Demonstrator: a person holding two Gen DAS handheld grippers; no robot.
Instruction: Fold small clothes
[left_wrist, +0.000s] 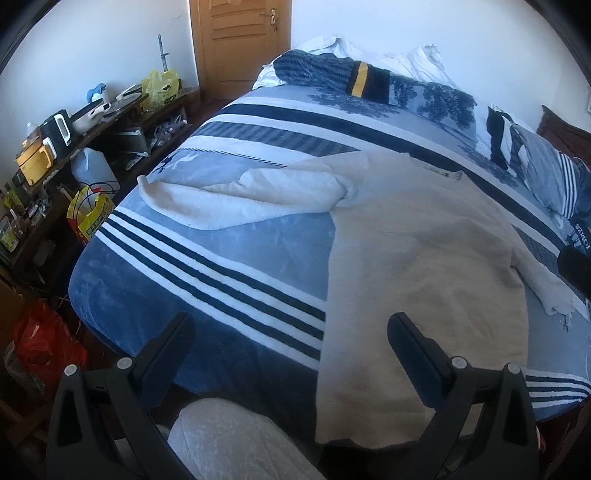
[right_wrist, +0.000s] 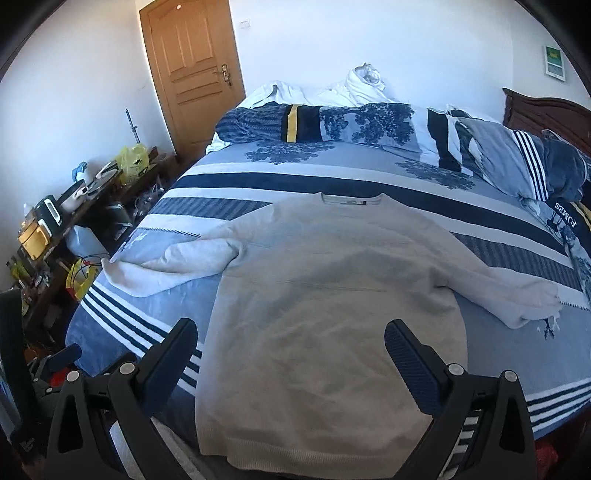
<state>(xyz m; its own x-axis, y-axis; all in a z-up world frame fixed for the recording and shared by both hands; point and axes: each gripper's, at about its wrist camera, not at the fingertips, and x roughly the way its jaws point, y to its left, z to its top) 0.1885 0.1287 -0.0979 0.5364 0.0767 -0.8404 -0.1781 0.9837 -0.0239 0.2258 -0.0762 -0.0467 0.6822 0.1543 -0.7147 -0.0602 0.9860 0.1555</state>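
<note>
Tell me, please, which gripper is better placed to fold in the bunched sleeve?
Left, probably. The left gripper hangs open nearer the bunched sleeve of the cream sweater; the right gripper is centred over its body.

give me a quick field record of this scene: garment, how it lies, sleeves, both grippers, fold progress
garment: cream sweater
surface: striped bed
lay: flat, collar away from the grippers, hem hanging over the near edge
sleeves: both spread out to the sides, none folded in
left gripper: open, empty, above the hem's left corner
right gripper: open, empty, above the lower body of the sweater
fold progress: not started
</note>
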